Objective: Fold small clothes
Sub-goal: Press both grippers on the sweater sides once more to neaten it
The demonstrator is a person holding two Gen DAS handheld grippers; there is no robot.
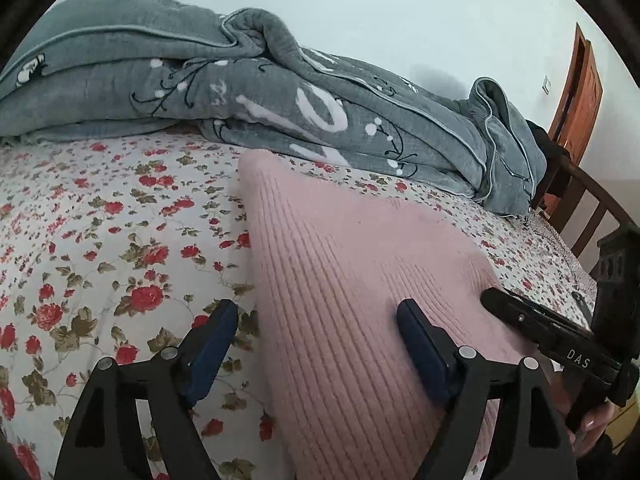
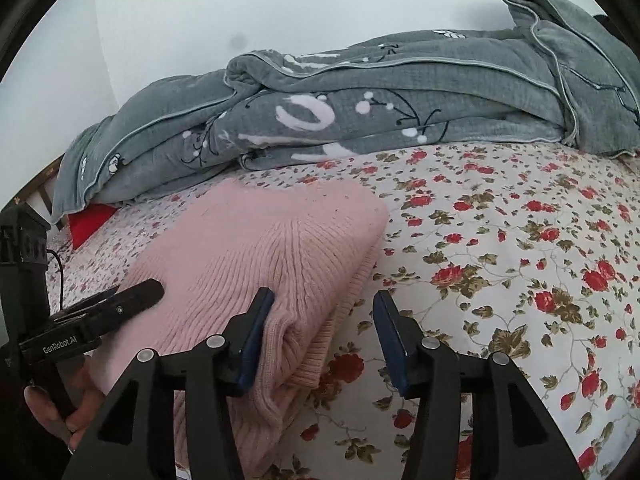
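Sweater [image 1: 352, 264] (folded, near edge cut off) lies between both hand-held grippers' [image 1: 316, 340] [image 2: 324, 320] parted, empty jaws.

red object [image 2: 90, 222] half hidden under grey blanket [image 2: 168, 148] (identity unclear).

Both jaws spread — left hand-held gripper [image 1: 316, 344], right hand-held gripper [image 2: 324, 332]

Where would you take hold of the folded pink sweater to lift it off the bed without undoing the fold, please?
Probably at both short sides at once. The pink sweater lies folded flat on the floral sheet, its layered edges showing at the near corner. The right tongs already straddle that corner, open; the left tongs stand open at the opposite side. Sliding a finger under the whole stack should keep the layers together.
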